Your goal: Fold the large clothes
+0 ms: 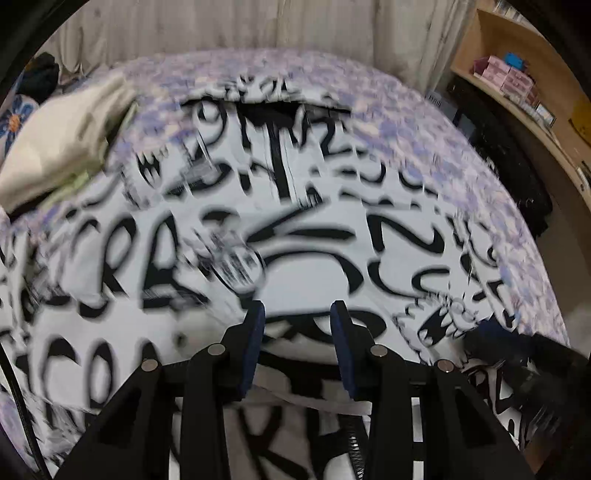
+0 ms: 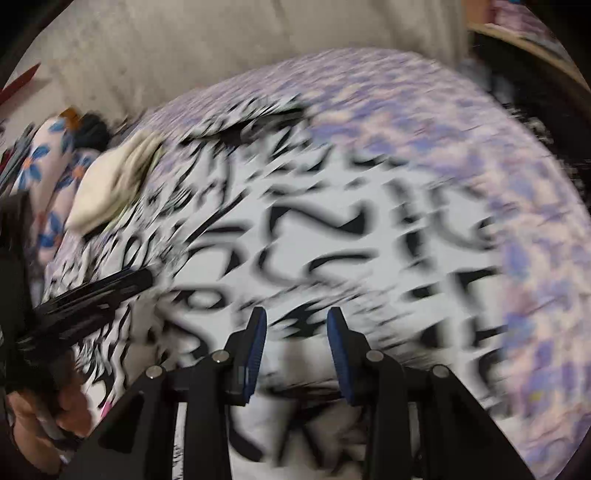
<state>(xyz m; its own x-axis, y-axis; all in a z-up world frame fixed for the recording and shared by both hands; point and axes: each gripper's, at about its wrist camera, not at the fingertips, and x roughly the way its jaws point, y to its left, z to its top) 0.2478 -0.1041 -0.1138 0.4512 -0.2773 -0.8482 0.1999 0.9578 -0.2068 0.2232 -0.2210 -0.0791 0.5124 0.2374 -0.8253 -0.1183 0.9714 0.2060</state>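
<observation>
White cloth with big black letters, the shirt (image 1: 207, 302), is spread flat on the bed (image 1: 424, 122). Most of the bed is covered by it. A purple and white flowered sheet (image 2: 498, 177) is seen around the shirt, at the far side and at the right. The dark neck opening of the shirt (image 1: 269, 110) is turned toward the far end of the bed.

Both pictures are blurred, the right one more so.

The left tongs (image 1: 297, 314) are held above the near part of the shirt, pointing down at it. Their blue pads (image 1: 255, 332) are kept apart, with a gap between them. Nothing is pinched by them; only the shirt below is seen through the gap. In the right wrist view the left tongs are seen as a dark smear at the left edge, with a hand (image 2: 48, 410) wrapped around the handle.

The right tongs (image 2: 297, 317) are also held over the near part of the shirt. Their pads are spread too, and nothing is gripped between them. Whether the cloth is touched by the tips cannot be told.

A folded cream cloth (image 1: 62, 144) is laid at the far left of the bed, just beside the shirt. A pillow with blue flowers (image 2: 55, 166) is seen behind it. Pale curtains (image 1: 221, 26) are hung behind the bed. A wooden shelf (image 1: 517, 92) with small pink boxes (image 1: 506, 75) is stood at the right.
</observation>
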